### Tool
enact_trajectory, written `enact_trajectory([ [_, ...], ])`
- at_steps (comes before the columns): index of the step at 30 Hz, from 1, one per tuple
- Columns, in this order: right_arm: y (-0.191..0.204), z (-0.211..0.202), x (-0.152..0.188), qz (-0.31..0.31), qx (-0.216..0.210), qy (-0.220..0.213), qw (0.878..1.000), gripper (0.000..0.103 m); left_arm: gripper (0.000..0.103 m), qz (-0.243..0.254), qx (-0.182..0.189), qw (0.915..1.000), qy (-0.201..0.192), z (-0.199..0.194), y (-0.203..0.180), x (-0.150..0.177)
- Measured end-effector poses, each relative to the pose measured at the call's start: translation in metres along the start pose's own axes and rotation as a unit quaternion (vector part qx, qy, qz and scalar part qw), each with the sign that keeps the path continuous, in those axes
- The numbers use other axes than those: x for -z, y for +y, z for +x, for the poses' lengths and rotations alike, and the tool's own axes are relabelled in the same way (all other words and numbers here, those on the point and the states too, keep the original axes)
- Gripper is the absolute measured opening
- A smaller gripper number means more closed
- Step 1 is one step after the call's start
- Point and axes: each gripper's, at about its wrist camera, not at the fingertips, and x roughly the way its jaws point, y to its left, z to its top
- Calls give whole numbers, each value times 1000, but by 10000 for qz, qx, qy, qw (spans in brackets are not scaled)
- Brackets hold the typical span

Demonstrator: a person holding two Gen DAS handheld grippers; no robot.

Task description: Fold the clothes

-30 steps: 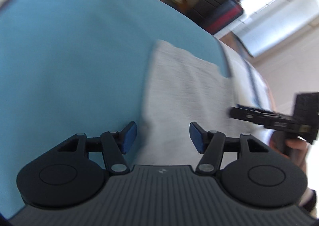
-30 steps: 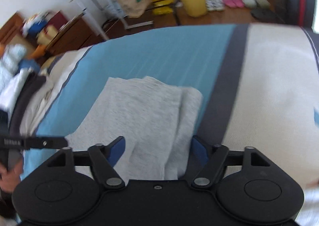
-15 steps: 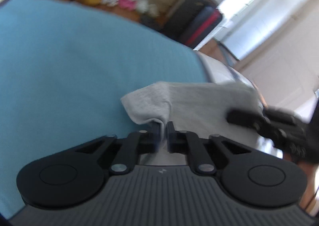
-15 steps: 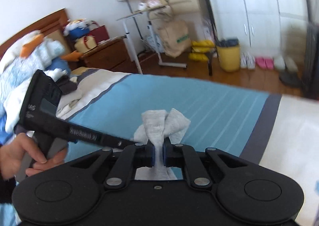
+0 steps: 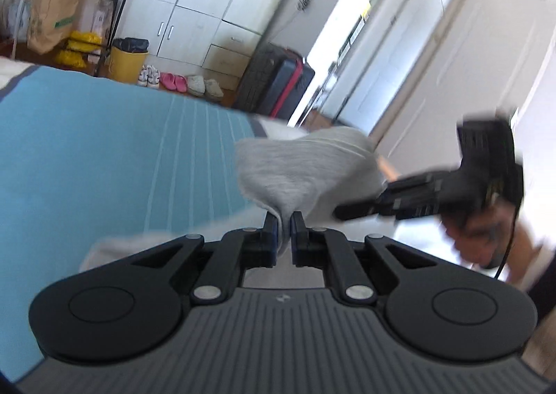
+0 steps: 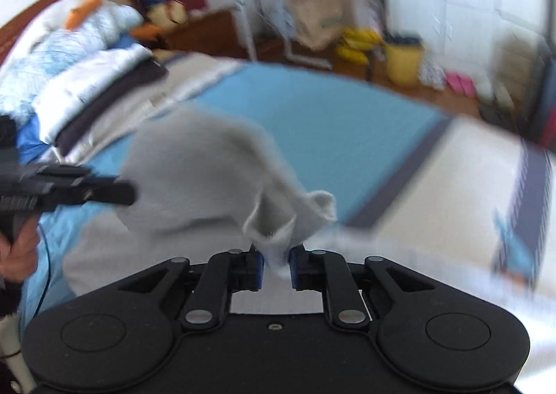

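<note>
The left gripper (image 5: 284, 220) has its jaws pinched together on a bunched corner of the grey garment (image 5: 305, 164), the cloth squeezed into a thin wedge between the blue pads. From this left wrist view the garment fans up and away over the blue bedspread (image 5: 104, 157), with the right gripper (image 5: 427, 196) reaching in from the right, near the garment's far edge, a hand blurred behind it. To carry this lift well, I'd say both pinches should rise evenly and keep the cloth taut between them, so the fold line lands straight, not sagging. The tool points gently downward across the bed, tipped to one side.

From the right wrist view, the right gripper (image 6: 276, 263) is clamped on another corner of the same grey garment (image 6: 194, 171); its jaws have just been easing open a little, yet the pads press on a thick wad of fabric. That hold looks bulkier, so I'd judge it the likelier to slip. The garment hangs lifted above the bedspread (image 6: 330, 116), and the left gripper (image 6: 69, 190) juts in from the left, held in a hand (image 6: 19, 248). This tool aims more steeply down at the bed.
</note>
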Motion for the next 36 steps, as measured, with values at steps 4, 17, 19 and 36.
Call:
enact_trajectory([
  [4,-5,-16,19,808,44,264,9964,31,9,-158,-403,9971,623,0,-17,37],
  [17,-65,-21,28,3294,-1308,-681,9326,83,39,-2044,-496,9776,59,-53,24,54],
  [19,-73,0,29,3568,-999,-268,9284,83,39,-2218,-618,9731,38,-49,35,50],
  [36,-75,85,24,3564,-1926,134,9142,75,1,-2189,-991,9665,902,32,61,8],
])
